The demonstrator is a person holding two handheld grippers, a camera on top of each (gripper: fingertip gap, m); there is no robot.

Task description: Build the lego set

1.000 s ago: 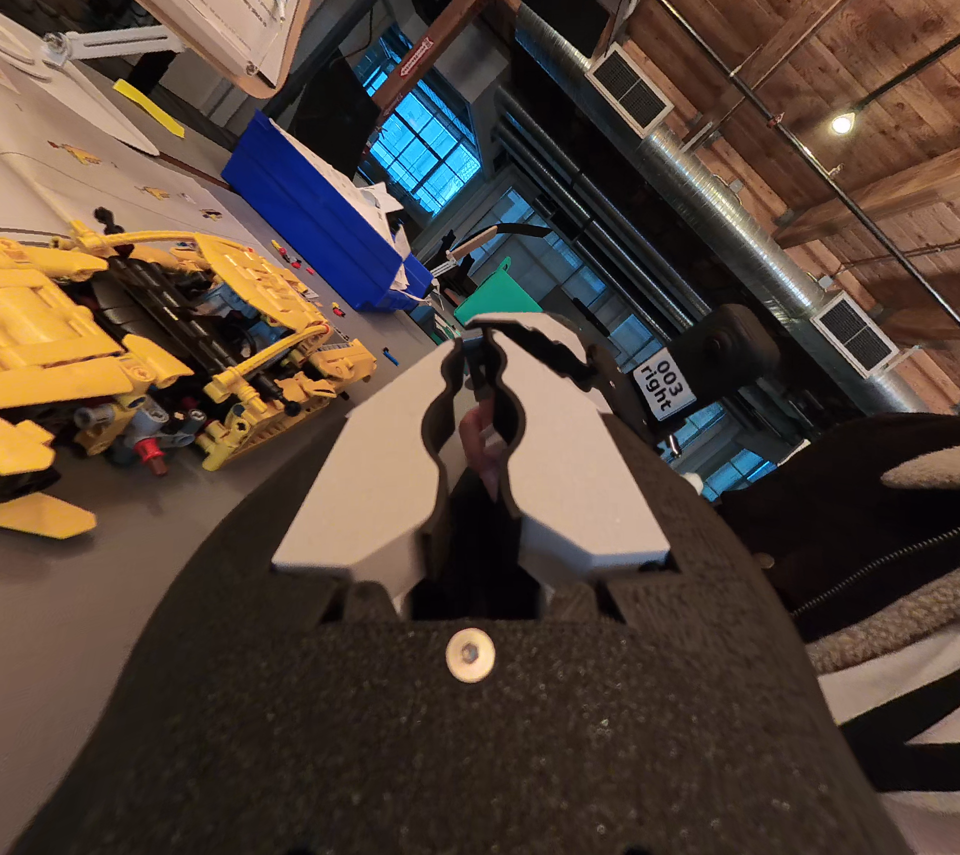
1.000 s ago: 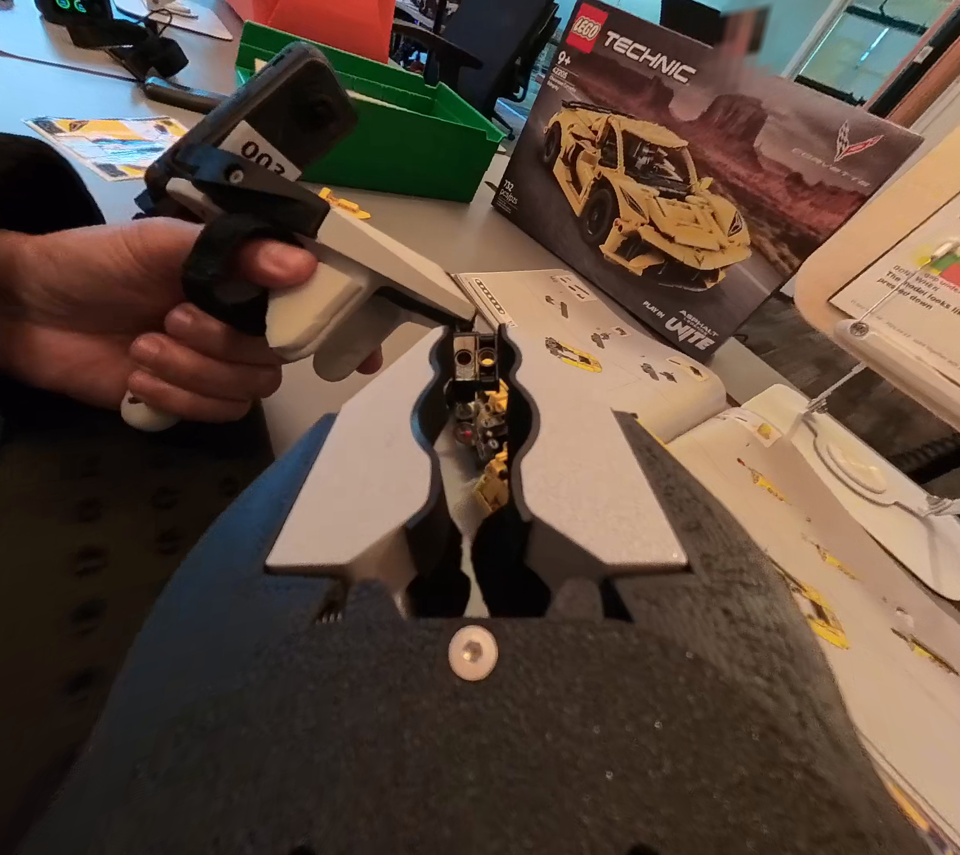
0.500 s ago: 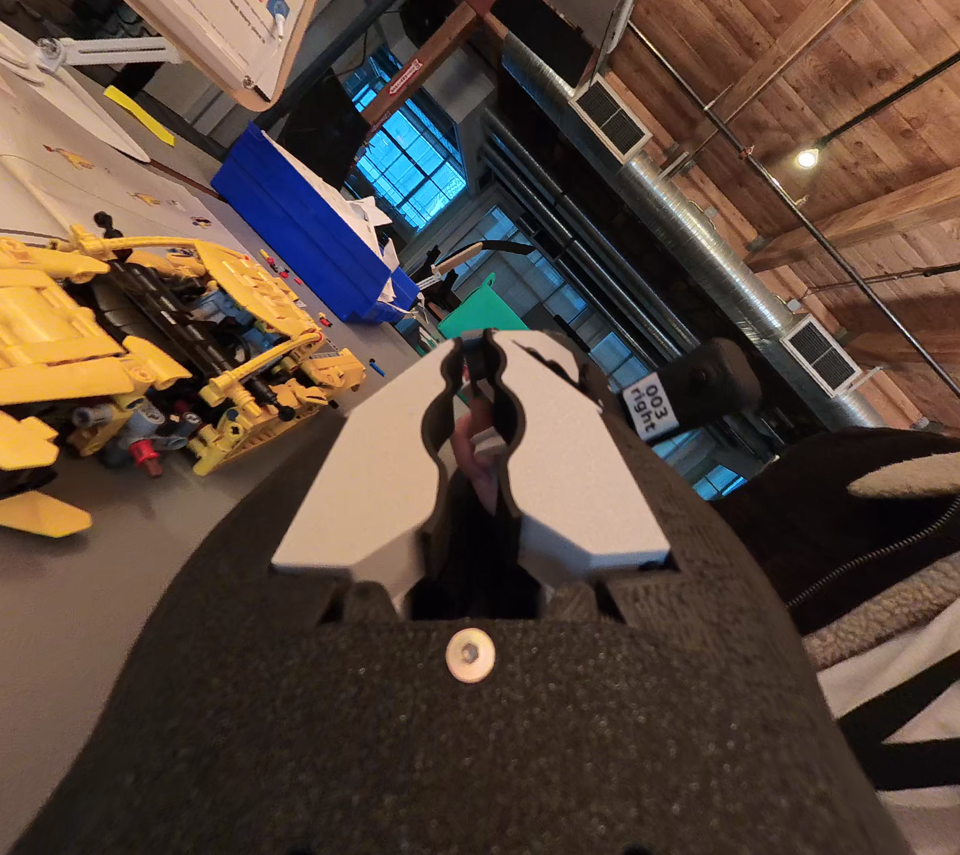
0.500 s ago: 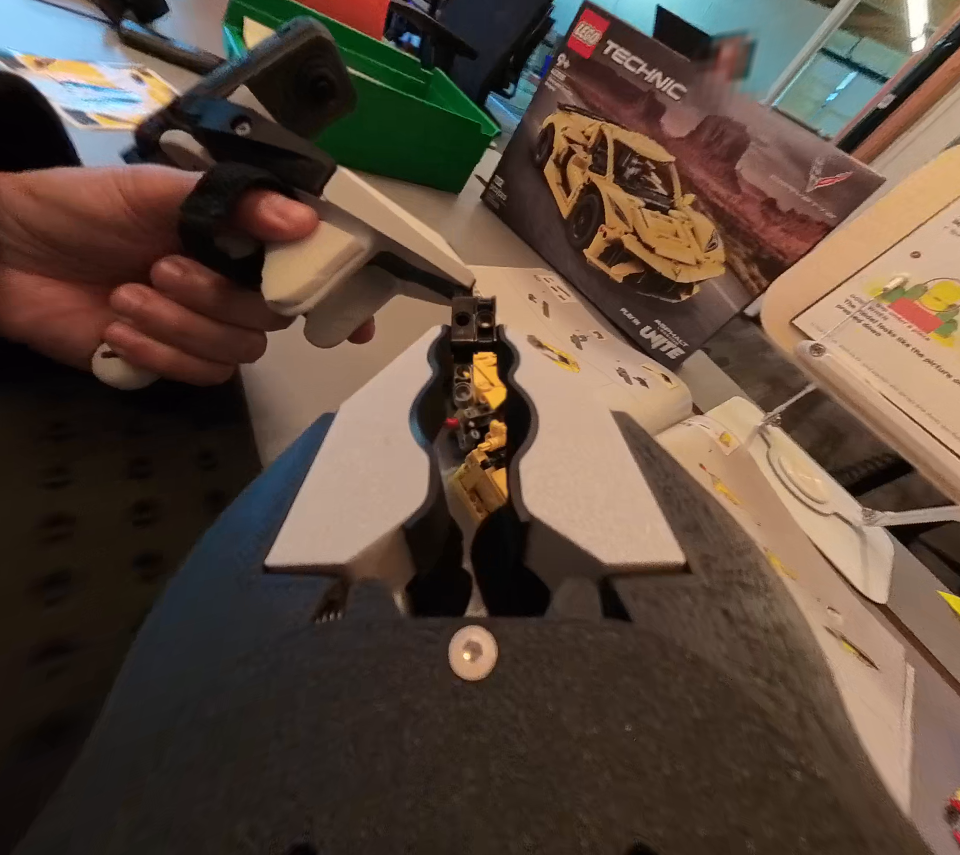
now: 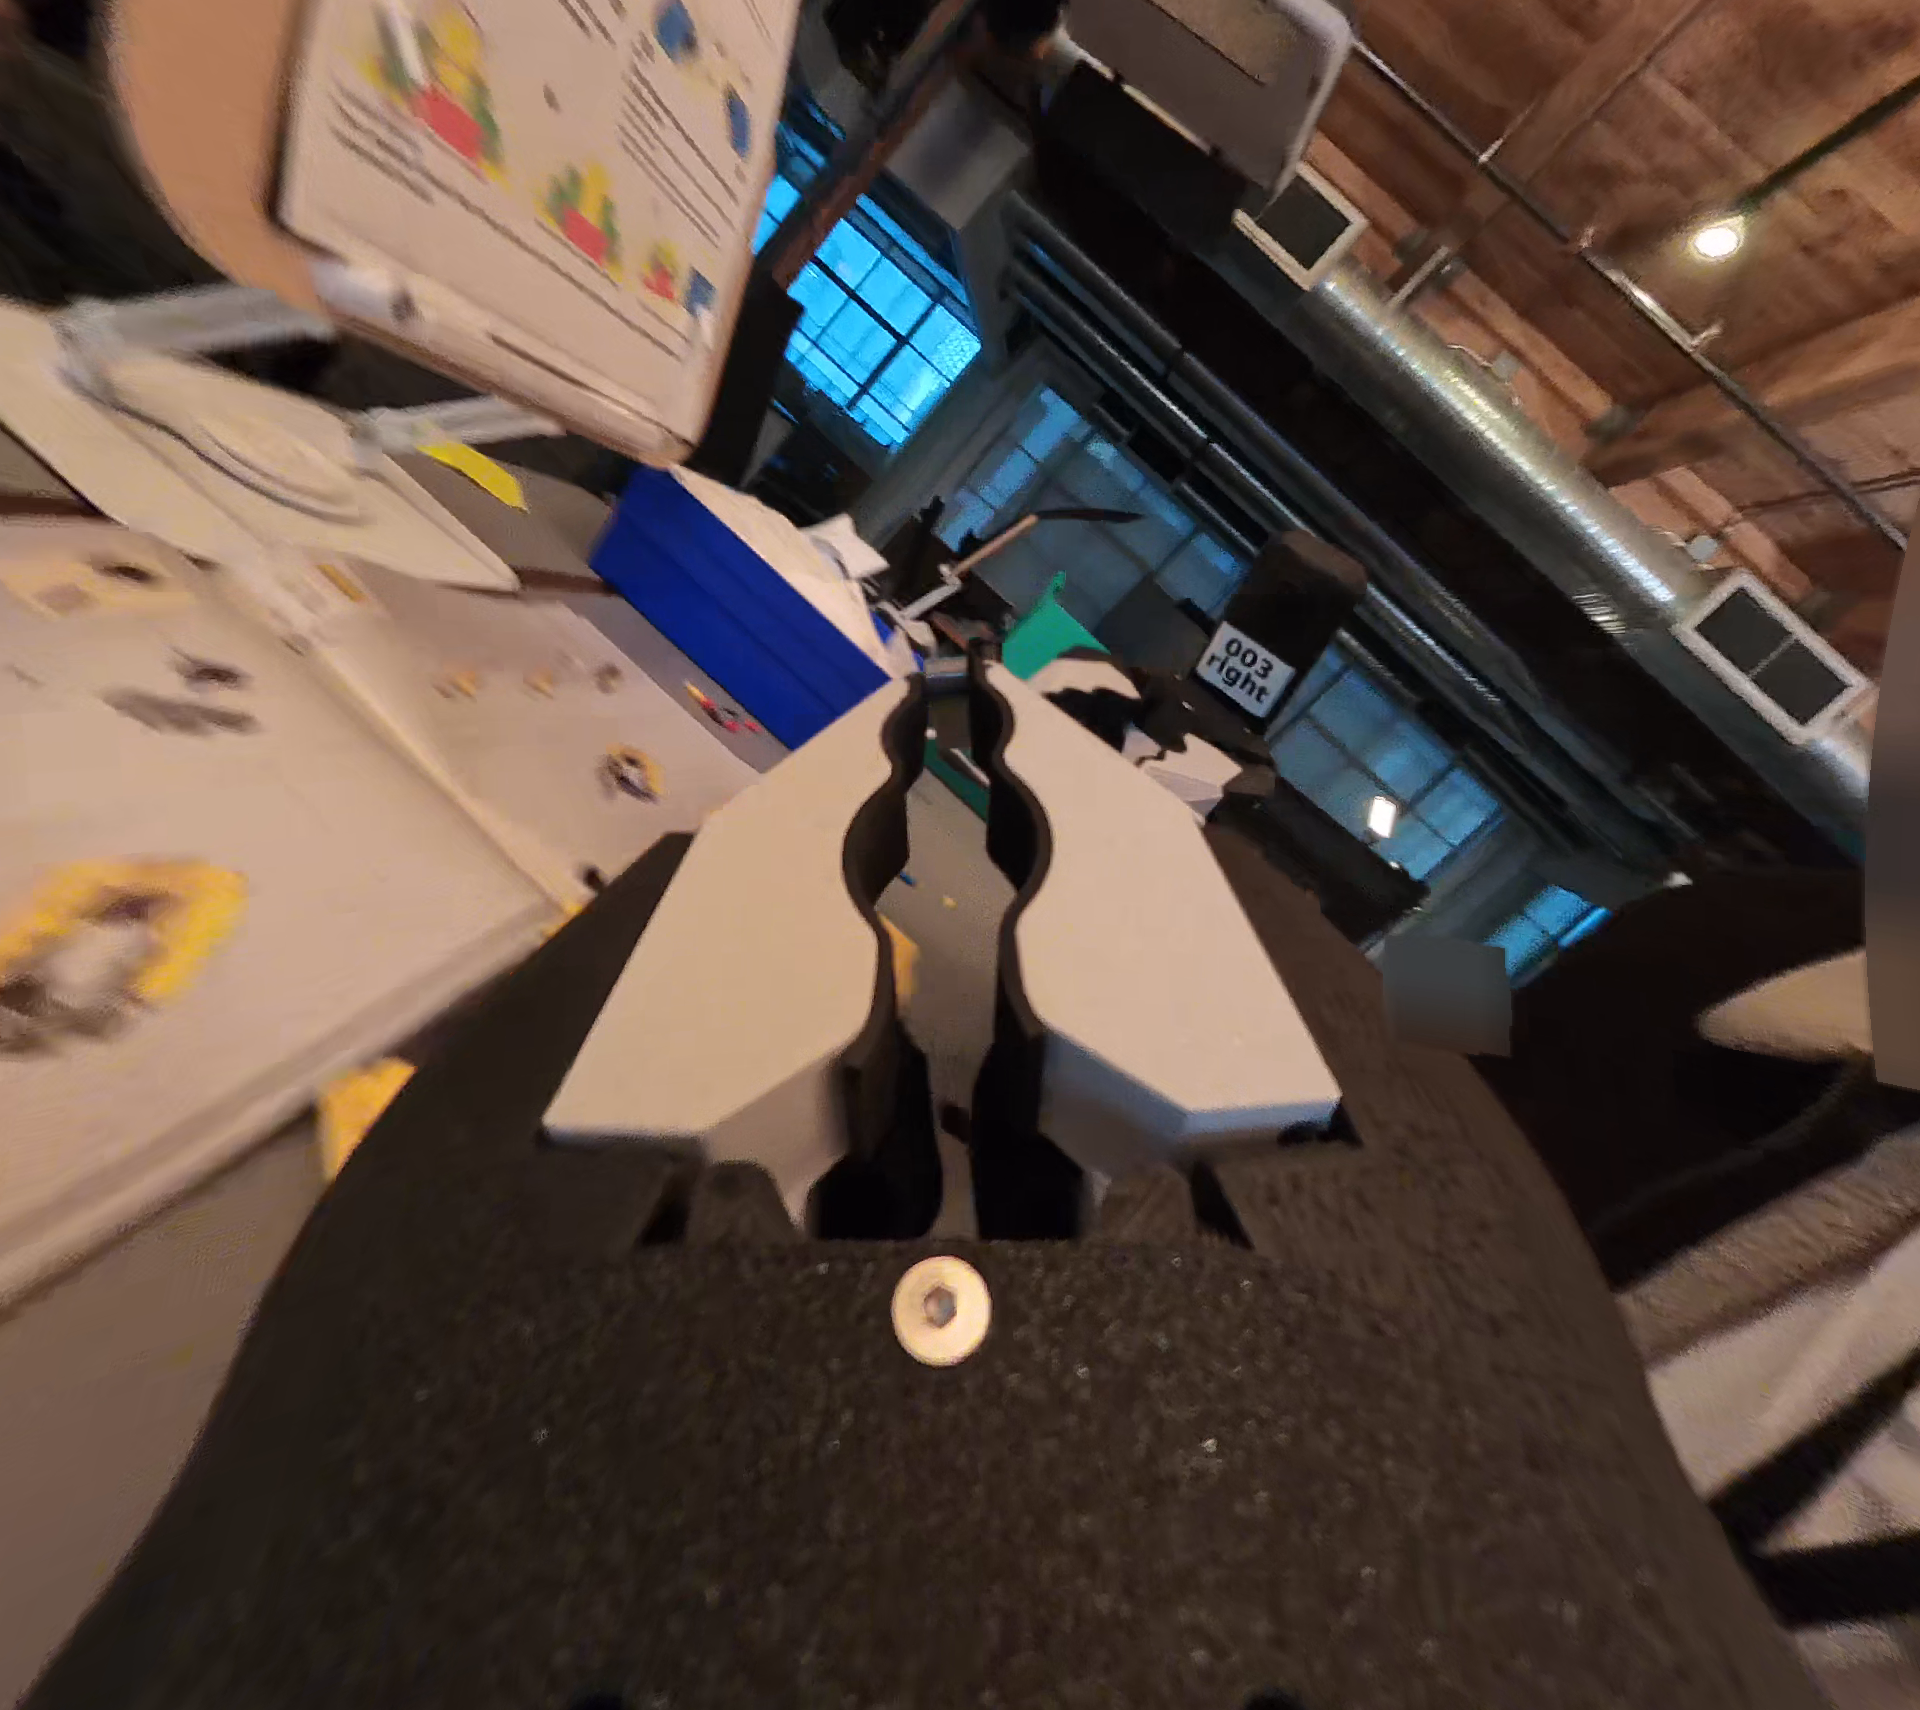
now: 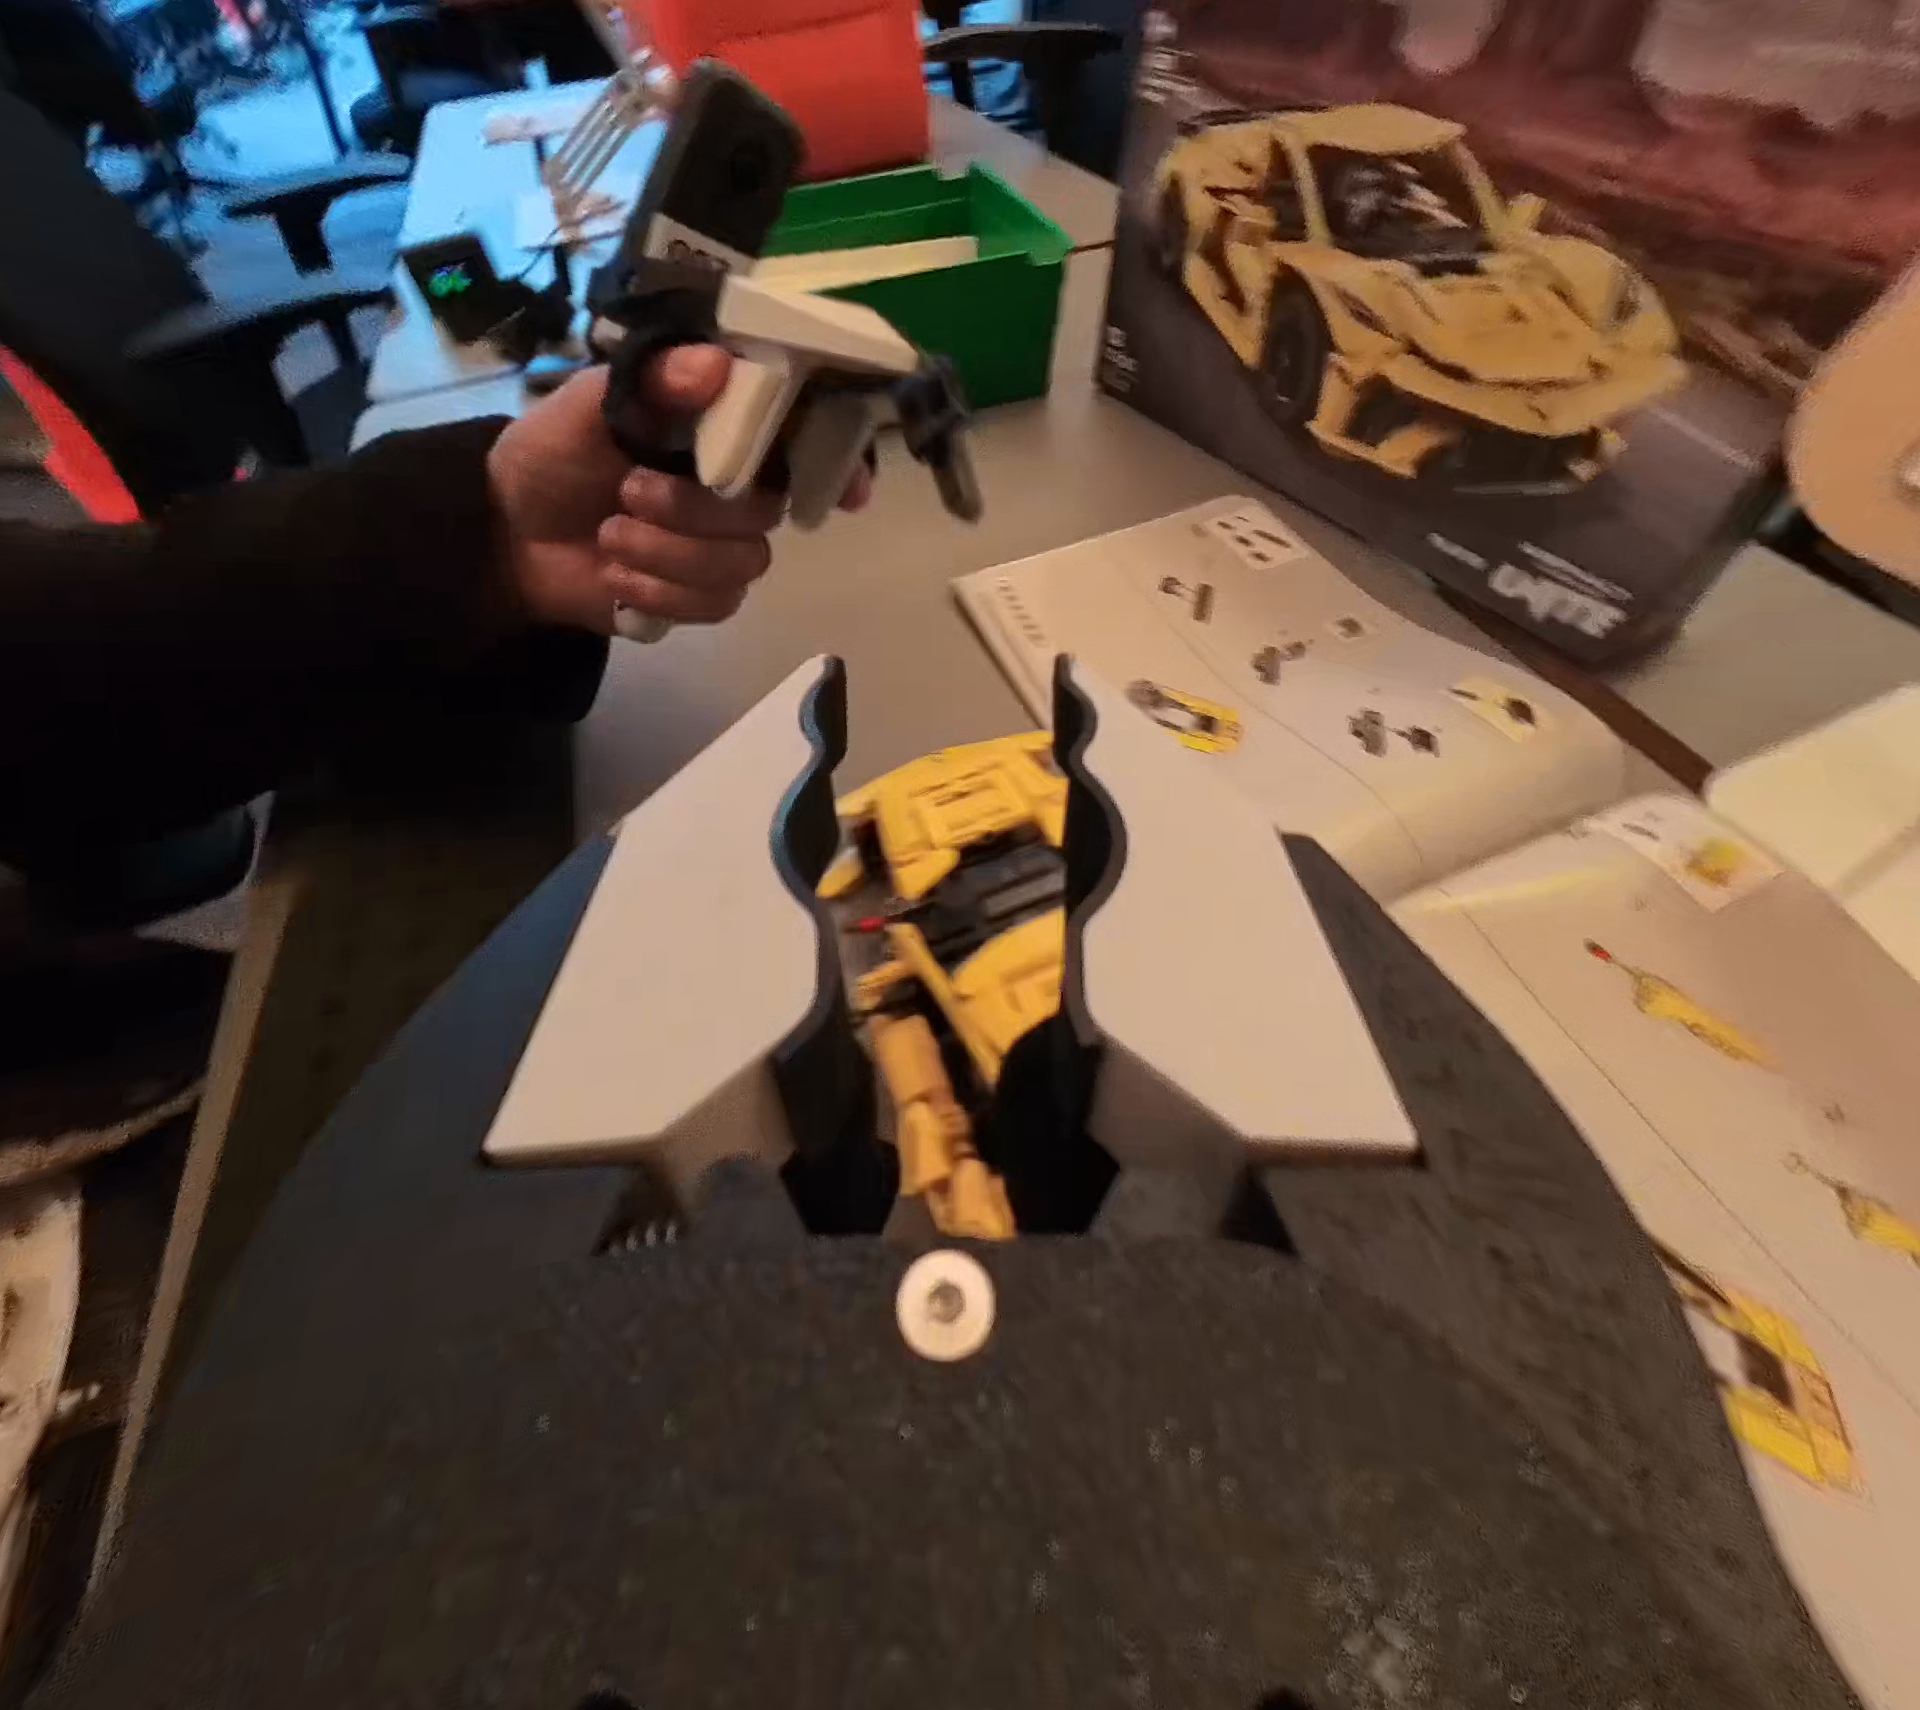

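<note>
The left hand-held gripper (image 6: 940, 439) is pinching a small dark Lego piece (image 6: 951, 460) at its tips; in its own wrist view the left hand-held gripper (image 5: 948, 684) shows its jaws nearly pressed together, with only a sliver of something dark at the tips, so the piece itself is barely readable there. The right hand-held gripper (image 6: 945, 704) is standing spread and empty, hovering above the partly built yellow Lego car (image 6: 961, 891), which is lying on the grey bench (image 6: 883, 611) and showing through the gap between the jaws. Risk, as a judgement: the dark piece is being held by a thin bite at one end and is hanging down toward 5 o'clock, so any twist or bump against the car could be rotating it in the grip or dropping it onto the bench. Both views are motion-blurred, suggesting quick movement, which raises that risk. The right jaws are wide, and closing on the car off-centre could be knocking loose panels. Pose: the person's left hand (image 6: 623, 507), in a dark sleeve, is gripping the handle at about 10 o'clock in the right wrist view, held well above the bench, tips aimed toward 4 o'clock. The open instruction booklet (image 6: 1299, 673) is lying at 2 o'clock just beyond the car, the set's box (image 6: 1507, 206) is standing behind it, and a green bin (image 6: 935, 289) is sitting at 12 o'clock.
</note>
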